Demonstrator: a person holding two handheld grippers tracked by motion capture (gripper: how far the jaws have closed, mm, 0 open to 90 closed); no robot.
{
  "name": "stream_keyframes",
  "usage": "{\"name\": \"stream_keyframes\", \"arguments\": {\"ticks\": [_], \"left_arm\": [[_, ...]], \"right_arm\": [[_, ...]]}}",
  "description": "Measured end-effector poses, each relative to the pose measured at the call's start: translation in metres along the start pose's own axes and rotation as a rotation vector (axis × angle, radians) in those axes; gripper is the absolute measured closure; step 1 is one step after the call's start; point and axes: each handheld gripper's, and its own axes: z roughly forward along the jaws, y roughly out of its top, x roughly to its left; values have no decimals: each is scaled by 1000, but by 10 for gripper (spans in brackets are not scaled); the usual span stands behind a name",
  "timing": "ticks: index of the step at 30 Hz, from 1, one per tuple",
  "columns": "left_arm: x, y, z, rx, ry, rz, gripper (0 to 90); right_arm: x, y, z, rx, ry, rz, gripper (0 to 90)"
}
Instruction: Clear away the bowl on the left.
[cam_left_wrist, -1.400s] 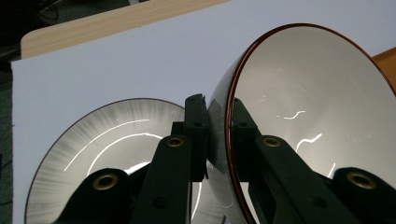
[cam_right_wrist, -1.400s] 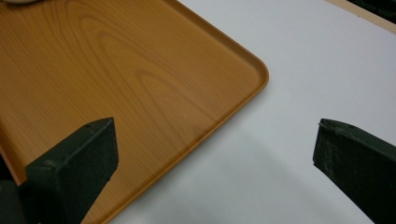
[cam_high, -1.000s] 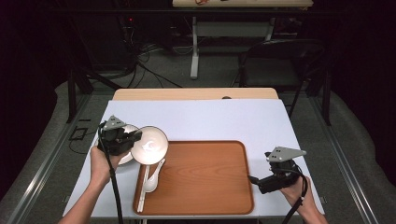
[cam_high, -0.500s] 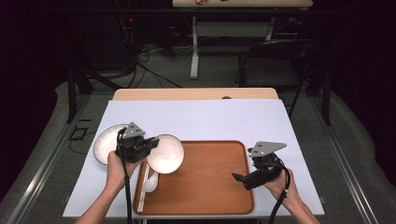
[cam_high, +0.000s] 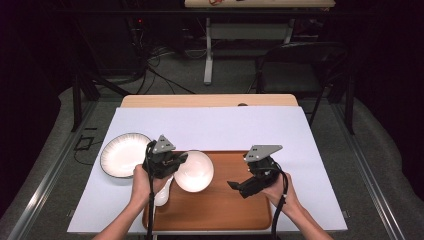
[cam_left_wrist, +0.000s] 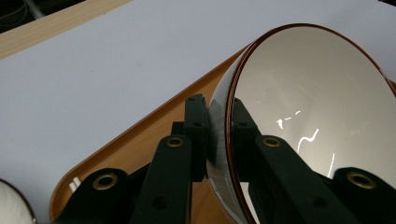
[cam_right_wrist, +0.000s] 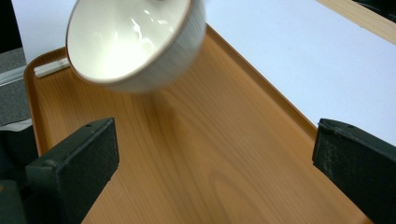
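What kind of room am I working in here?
Probably a lab or recording studio rather than a kitchen or dining room. The table wears a plain white sheet, loose cables trail over the grey floor behind it, and the surroundings are dark, with a black chair and another desk's legs beyond.

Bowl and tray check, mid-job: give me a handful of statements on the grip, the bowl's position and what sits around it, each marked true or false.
1. The left gripper is clamped on the rim of the white bowl. True.
2. The bowl rests flat and upright on the wooden tray. False: it is tilted on its side in the grip and held above the tray.
3. The right gripper is open with nothing between its jaws. True.
4. The white plate lies on the tray. False: it lies on the white table cover, left of the tray.
5. The right gripper is over the tray. True.
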Motion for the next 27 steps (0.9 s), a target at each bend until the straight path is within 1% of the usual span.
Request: {"name": "stream_keyframes", "arguments": {"ticks": [2,3,4,5,6,8,10,11,12,13,14,17,18,21,25,27], "left_arm": [[-4,1,4,6,-7,7,824],[-6,2,6,0,-7,10,824],[-8,3,8,7,-12,18,823],[-10,3,10,7,-14,16,823],[-13,4,12,8,-13,26,823],[-18,6,16,7,-22,32,823],[-22,7,20,10,-30,44,823],[-25,9,21,12,-29,54,823],[-28,9,22,8,-29,57,823],[-29,10,23,3,-30,58,822],[-31,10,24,3,-37,62,822],[-35,10,26,-11,-38,63,822],[-36,10,27,-11,-39,64,822],[-39,10,27,-14,-41,70,822],[-42,8,28,-22,-37,66,820],[-45,7,30,-16,-33,67,819]], "right_arm": [[2,4,8,8,9,-3,7],[2,5,10,11,12,-10,10],[3,6,13,13,16,-6,15],[3,8,16,14,22,-7,27],[3,9,18,15,22,-3,43],[4,12,22,12,27,2,79],[5,16,27,12,26,10,163],[5,17,30,9,27,9,186],[5,18,34,14,24,11,238],[5,19,37,22,26,11,293],[5,19,39,27,30,12,328],[5,17,46,55,21,19,421],[5,15,47,62,7,19,451],[3,13,48,77,-10,42,543],[1,11,47,82,-27,51,636],[-2,9,48,85,-26,65,687]]}}
